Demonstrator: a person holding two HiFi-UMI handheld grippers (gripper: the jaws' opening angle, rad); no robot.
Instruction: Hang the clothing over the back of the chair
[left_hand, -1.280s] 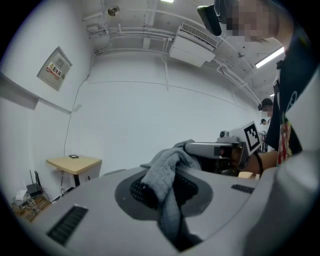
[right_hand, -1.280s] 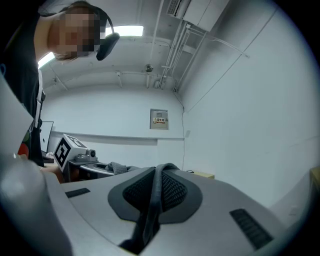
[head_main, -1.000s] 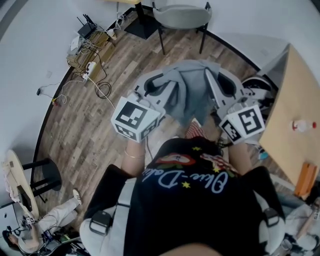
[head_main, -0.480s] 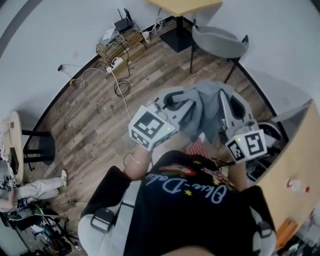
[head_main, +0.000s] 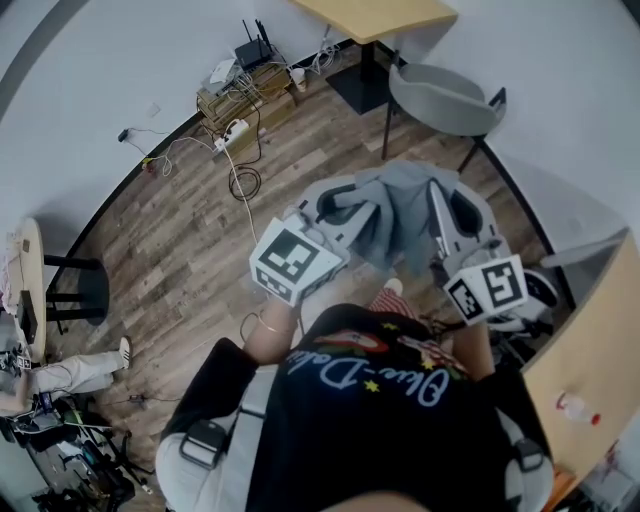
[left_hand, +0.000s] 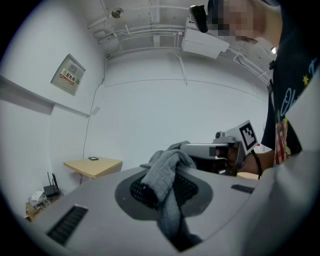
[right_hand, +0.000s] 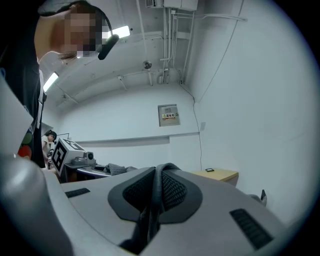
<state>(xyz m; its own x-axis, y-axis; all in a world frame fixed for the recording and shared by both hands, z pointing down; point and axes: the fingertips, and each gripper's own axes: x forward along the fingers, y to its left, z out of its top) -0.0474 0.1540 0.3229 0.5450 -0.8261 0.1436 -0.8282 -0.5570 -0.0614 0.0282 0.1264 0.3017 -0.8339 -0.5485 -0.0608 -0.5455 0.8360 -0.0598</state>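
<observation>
A grey piece of clothing (head_main: 398, 208) hangs in the air between my two grippers, in front of the person's chest. The left gripper (head_main: 343, 203) is shut on one bunched edge of the clothing (left_hand: 167, 175). The right gripper (head_main: 437, 203) is shut on the other edge, seen as a thin fold of the clothing (right_hand: 156, 192) between its pads. Both point about level. A grey chair (head_main: 445, 98) with black legs stands beyond the clothing, beside a tan table (head_main: 385, 14). The left gripper view also shows the right gripper (left_hand: 212, 150).
A power strip, cables and a router (head_main: 245, 85) lie by the wall at the upper left. A black stool (head_main: 80, 295) and a seated person (head_main: 50, 375) are at the left. A second tan table (head_main: 600, 340) with a bottle (head_main: 578, 408) stands at the right.
Both grippers have travelled level across the room with the clothing still held. The grey chair and its table now sit nearer, at the upper right of the head view.
</observation>
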